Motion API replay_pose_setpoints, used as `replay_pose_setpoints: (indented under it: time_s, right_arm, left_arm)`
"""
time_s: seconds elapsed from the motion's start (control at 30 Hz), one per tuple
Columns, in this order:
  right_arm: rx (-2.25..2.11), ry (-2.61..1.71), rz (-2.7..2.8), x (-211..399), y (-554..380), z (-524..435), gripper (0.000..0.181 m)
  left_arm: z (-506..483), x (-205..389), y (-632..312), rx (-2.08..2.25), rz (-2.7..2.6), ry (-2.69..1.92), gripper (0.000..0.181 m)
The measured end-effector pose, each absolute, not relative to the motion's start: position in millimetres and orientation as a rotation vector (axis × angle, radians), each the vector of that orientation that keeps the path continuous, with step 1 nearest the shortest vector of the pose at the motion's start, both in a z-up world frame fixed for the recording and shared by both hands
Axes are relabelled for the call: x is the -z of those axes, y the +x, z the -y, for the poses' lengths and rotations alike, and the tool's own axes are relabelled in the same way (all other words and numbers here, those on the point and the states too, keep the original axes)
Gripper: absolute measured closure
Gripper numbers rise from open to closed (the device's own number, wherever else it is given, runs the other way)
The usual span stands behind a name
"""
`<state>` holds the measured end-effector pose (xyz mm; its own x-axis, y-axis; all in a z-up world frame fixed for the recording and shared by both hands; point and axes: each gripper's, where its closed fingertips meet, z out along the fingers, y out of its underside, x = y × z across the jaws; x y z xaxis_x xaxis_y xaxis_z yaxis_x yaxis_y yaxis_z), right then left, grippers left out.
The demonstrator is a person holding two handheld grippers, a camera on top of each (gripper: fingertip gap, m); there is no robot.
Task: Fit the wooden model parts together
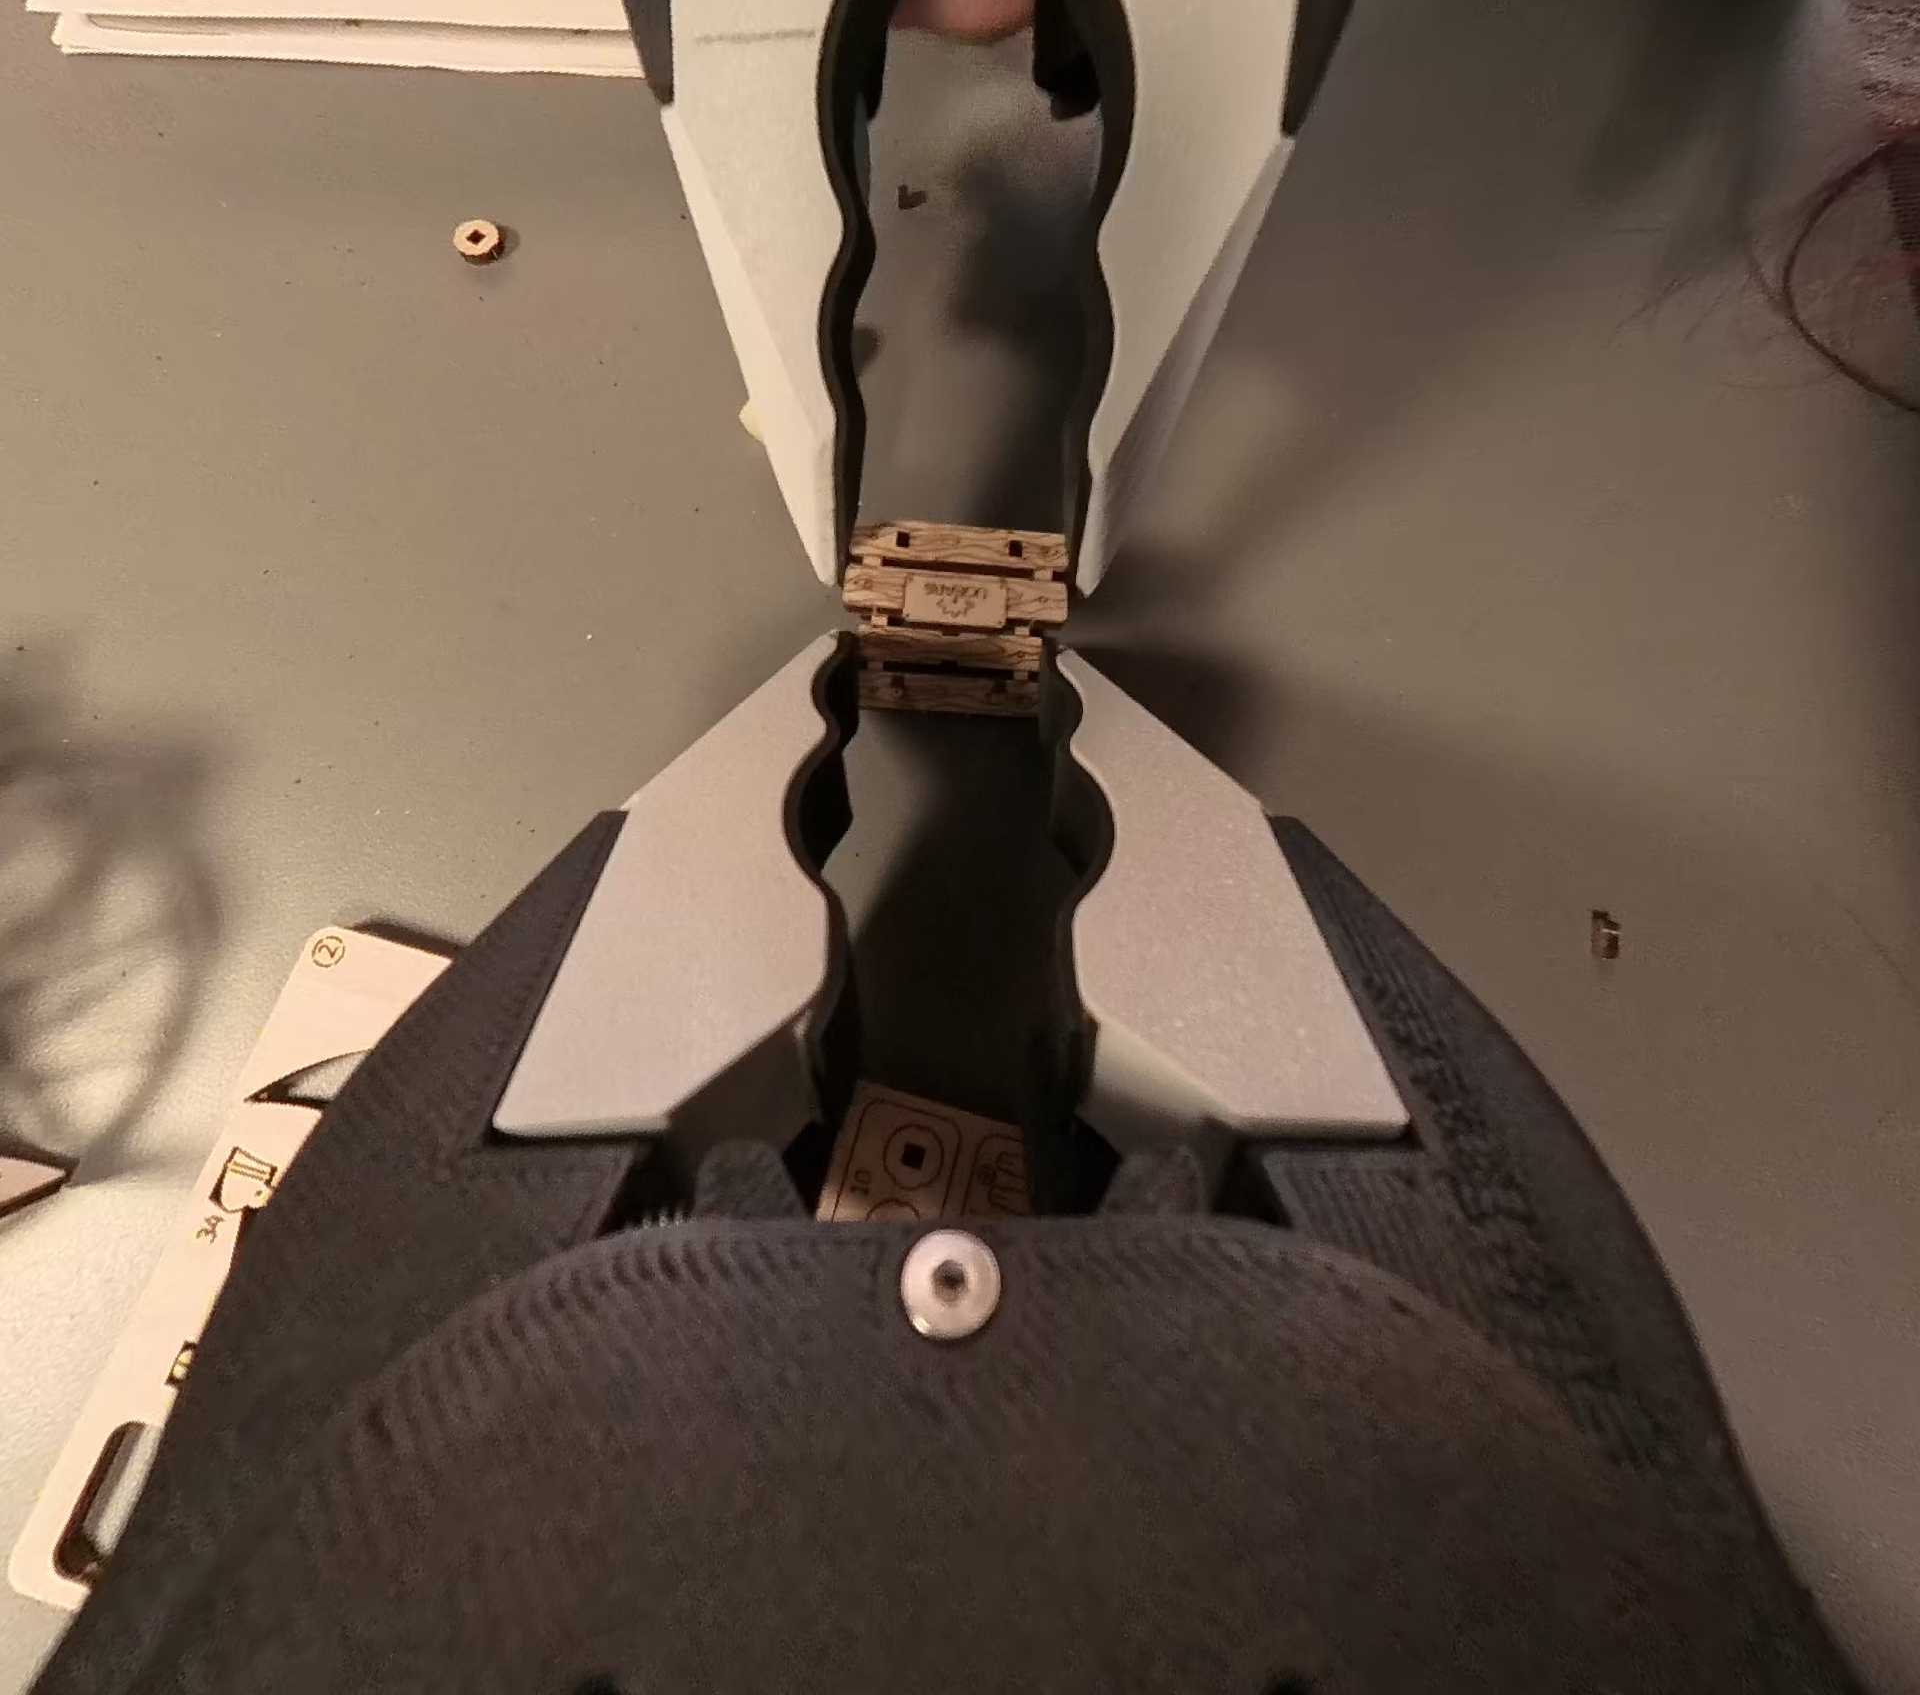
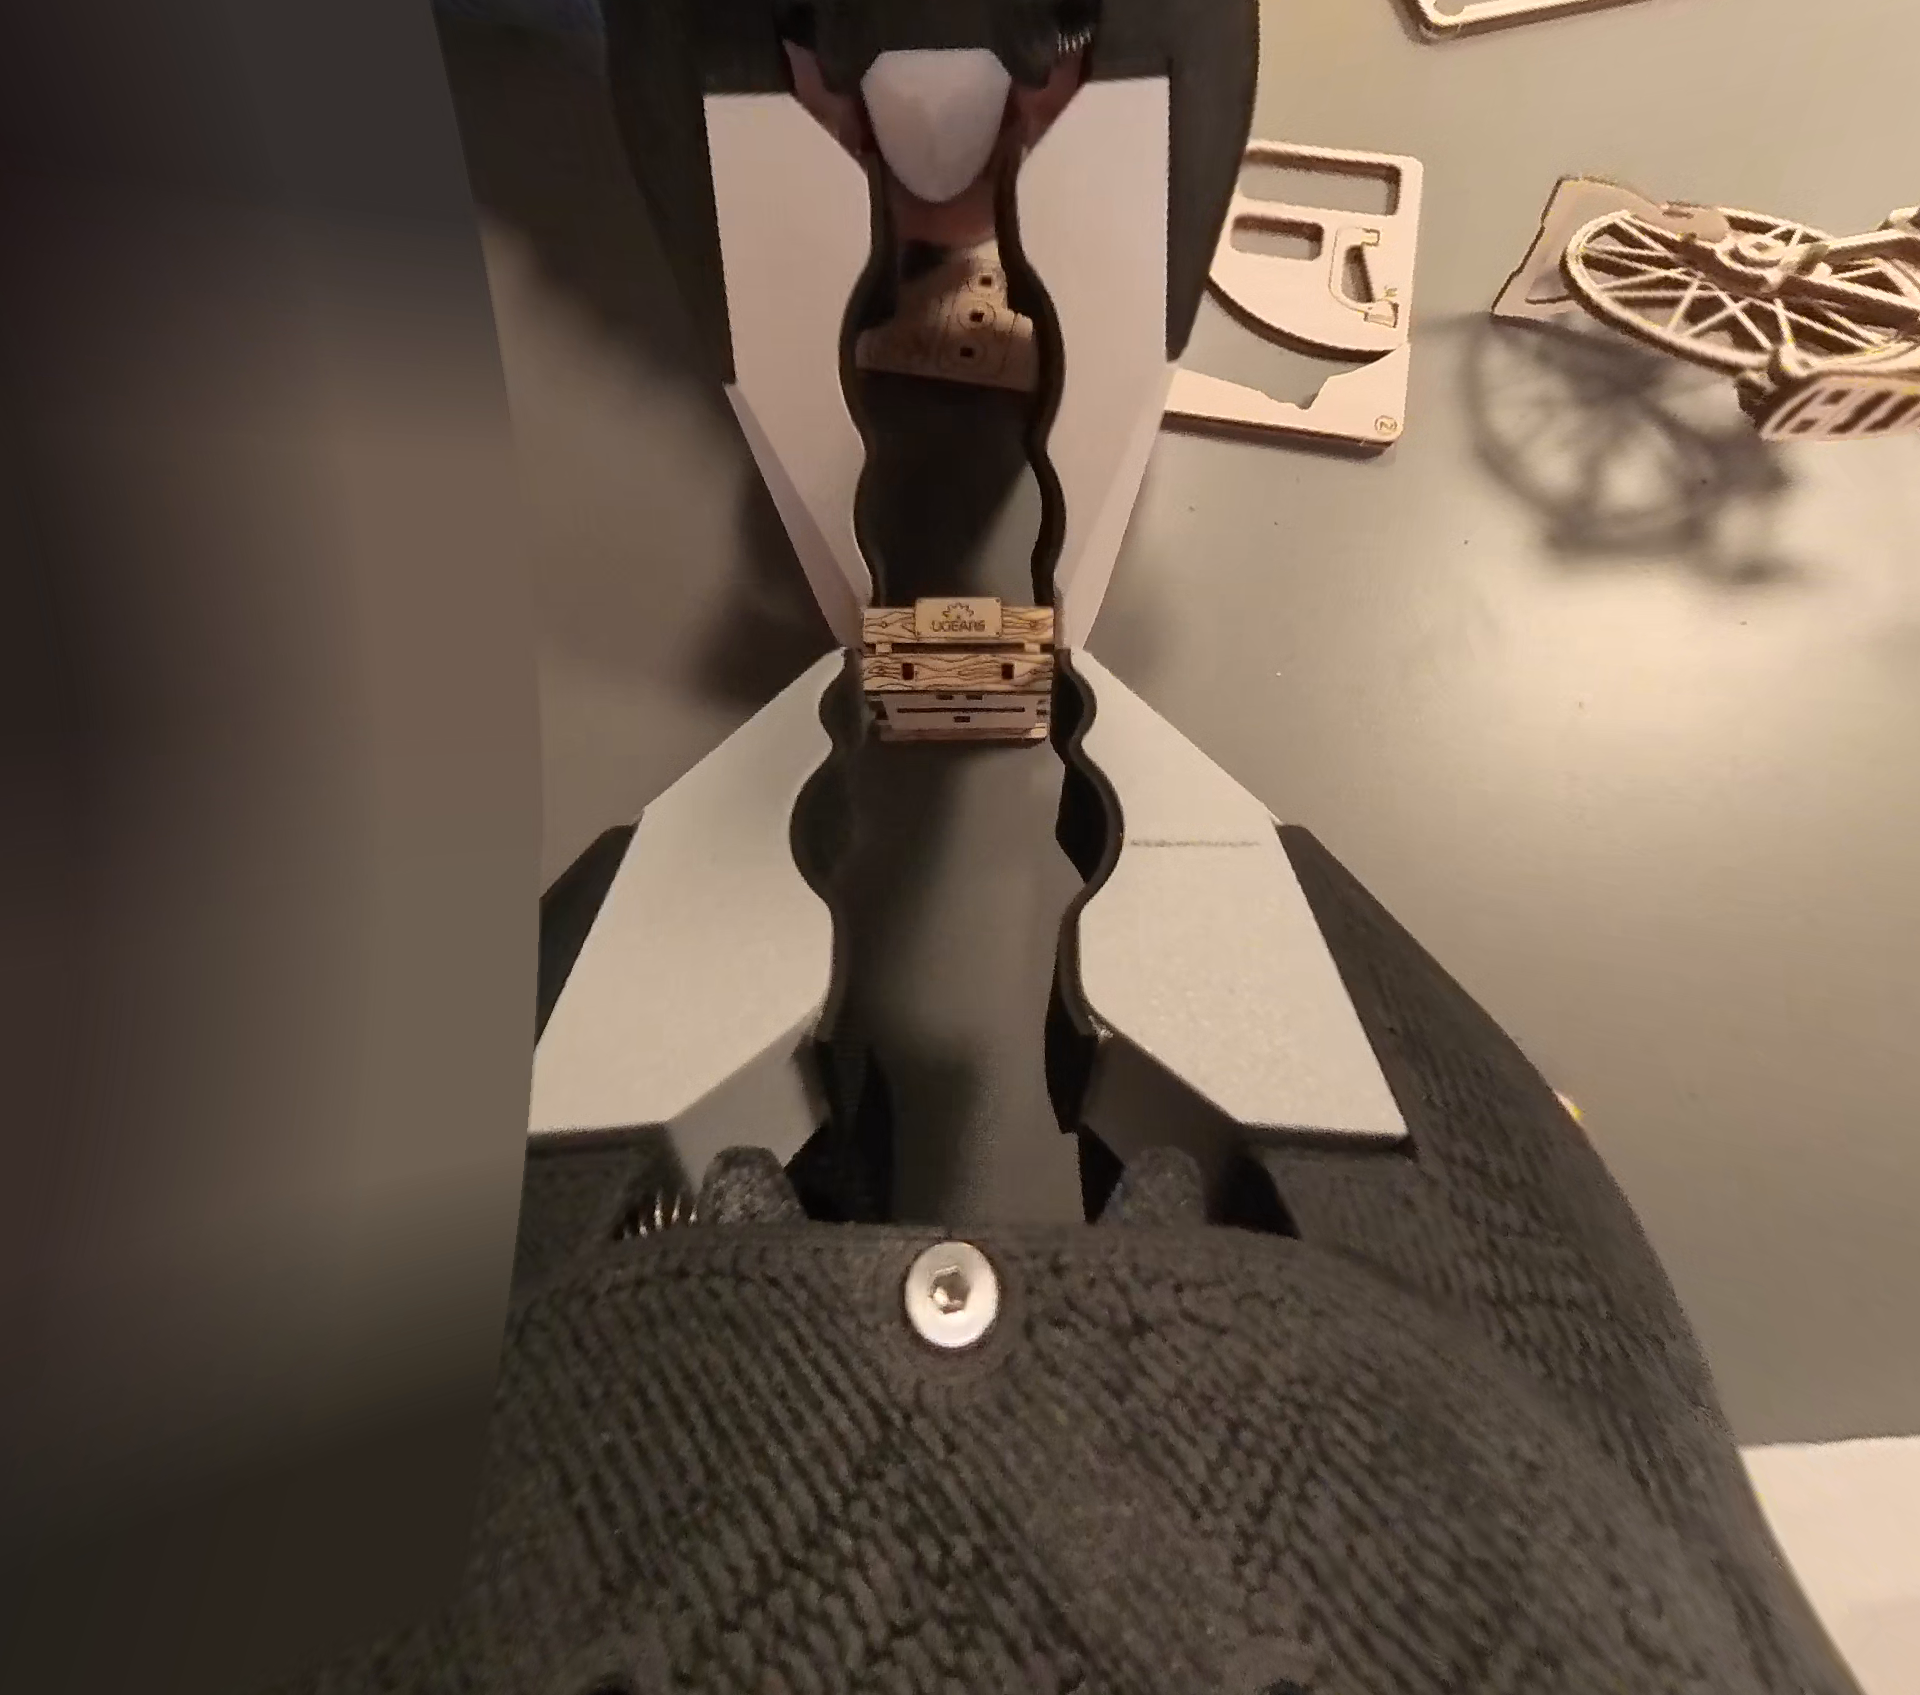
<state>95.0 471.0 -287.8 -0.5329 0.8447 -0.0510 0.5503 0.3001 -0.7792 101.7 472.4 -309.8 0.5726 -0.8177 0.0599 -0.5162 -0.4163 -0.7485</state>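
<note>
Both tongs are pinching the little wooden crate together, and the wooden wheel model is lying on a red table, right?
Almost. Both tongs, left and right, do pinch the crate, and the wheel model does lie on the table, but the right wrist view shows the table is grey, not red.

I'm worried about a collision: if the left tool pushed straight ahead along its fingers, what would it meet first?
The left tool already grips the small wooden crate; directly beyond it, tip to tip, is the right tool, so it would likely hit that first.
</note>
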Motion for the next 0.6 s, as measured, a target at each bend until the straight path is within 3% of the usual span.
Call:
replay_pose_setpoints:
  time_s: [0.6]
  right_arm:
    - [-0.981, -1.323, 2.281, 288.7, 94.2, -470.9, 0.146]
  left_arm:
    - [-472.8, 309.5, 101.5, 0.558, -1.059, -2.107, 0.147]
